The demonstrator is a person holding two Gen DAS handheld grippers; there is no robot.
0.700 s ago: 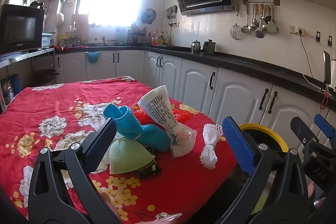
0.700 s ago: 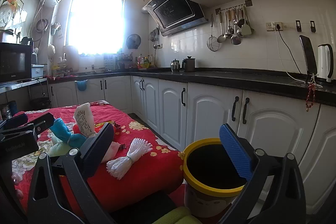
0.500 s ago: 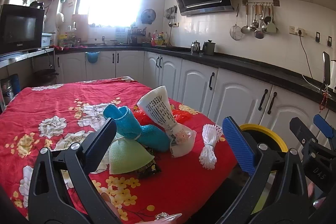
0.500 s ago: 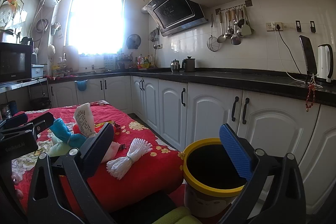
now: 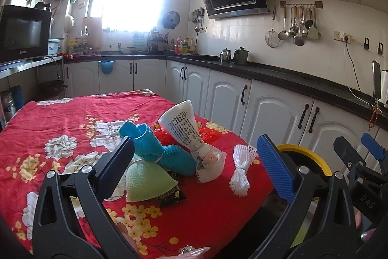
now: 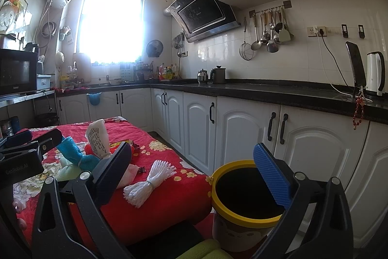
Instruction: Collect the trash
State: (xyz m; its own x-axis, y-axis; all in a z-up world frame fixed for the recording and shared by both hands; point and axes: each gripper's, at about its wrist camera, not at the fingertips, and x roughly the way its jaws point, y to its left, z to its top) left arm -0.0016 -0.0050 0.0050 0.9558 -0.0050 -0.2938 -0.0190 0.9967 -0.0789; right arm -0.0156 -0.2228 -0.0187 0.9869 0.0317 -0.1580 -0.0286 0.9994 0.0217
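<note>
Hovering released, both: left hand-held gripper [image 5: 194,162] before trash pile [image 5: 169,149] on worktop [image 5: 60,118], right hand-held gripper [image 6: 194,174] near yellow-rimmed bin [image 6: 242,198]. Risking white foam net [image 5: 242,169] slipping off edge if nudged.

The left tongs [image 5: 194,164] gape wide over the red flowered tabletop [image 5: 60,118], empty. Between their tips lies a pile: blue net [image 5: 157,152], green net [image 5: 148,182], white pouch [image 5: 186,130], white foam net [image 5: 242,166]. A yellow-rimmed bin [image 5: 308,157] stands beyond the edge.
</note>
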